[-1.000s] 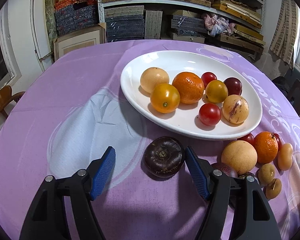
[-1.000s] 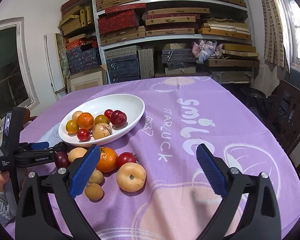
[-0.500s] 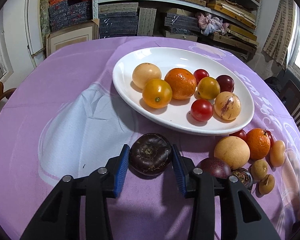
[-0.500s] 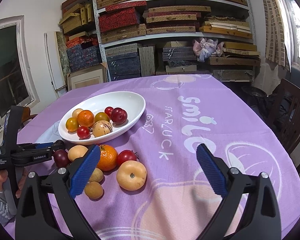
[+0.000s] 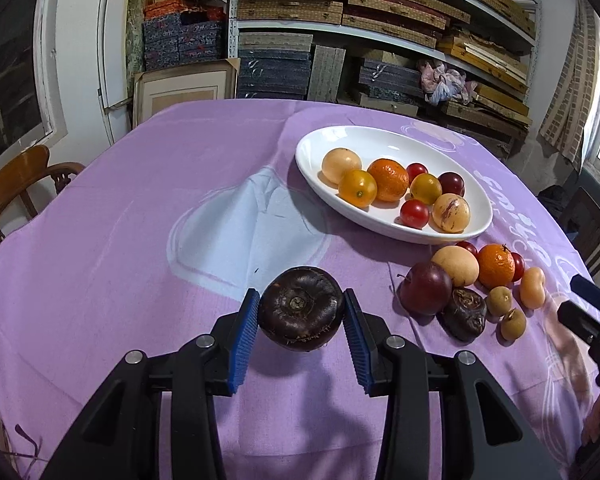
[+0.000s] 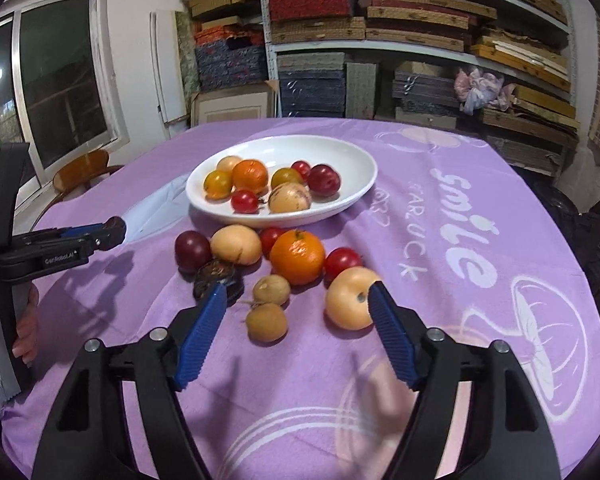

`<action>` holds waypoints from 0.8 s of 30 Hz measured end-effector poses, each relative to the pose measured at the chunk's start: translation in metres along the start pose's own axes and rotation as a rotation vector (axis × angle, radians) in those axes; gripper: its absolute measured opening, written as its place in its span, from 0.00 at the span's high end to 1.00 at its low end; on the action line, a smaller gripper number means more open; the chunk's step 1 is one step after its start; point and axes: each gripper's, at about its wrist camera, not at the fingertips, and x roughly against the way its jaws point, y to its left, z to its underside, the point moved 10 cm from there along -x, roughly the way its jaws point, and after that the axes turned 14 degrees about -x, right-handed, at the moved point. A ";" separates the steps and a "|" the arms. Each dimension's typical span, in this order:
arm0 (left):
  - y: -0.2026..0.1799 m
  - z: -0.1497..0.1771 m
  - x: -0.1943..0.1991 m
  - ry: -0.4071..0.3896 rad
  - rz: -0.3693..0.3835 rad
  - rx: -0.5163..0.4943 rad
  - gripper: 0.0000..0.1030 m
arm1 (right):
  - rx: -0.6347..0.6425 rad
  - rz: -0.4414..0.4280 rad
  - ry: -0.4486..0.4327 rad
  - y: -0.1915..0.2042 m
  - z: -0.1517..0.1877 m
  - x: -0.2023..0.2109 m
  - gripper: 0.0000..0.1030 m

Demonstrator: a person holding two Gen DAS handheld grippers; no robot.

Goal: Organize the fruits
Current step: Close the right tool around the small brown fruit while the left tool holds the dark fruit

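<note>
The left hand-held gripper (image 5: 300,334) pinches a round dark-purple mangosteen (image 5: 301,313). The right hand-held gripper (image 6: 296,334) gapes empty. The smooth fruit may slip if squeezed off-centre

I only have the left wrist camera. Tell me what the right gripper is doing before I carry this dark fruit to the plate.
Observer: The right gripper is open and holds nothing. It hangs over the loose fruit on the cloth.
Operator: Say what lies between its fingers.
Observer: A small brown fruit lies between them, with the pale round fruit close beside the right finger.
Operator: Report whether my fruit is off the table.
Observer: Seen from the side, the left gripper holds the dark fruit above the cloth, and its shadow falls apart from it below.
</note>
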 end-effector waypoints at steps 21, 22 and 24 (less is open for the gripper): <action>-0.016 0.011 -0.003 0.012 0.045 -0.043 0.59 | 0.062 -0.002 0.147 0.024 0.027 -0.035 0.64; -0.017 0.012 -0.003 0.014 0.044 -0.047 0.59 | 0.059 0.001 0.148 0.024 0.027 -0.035 0.64; -0.018 0.012 -0.004 0.017 0.041 -0.053 0.59 | 0.051 0.007 0.153 0.021 0.027 -0.036 0.64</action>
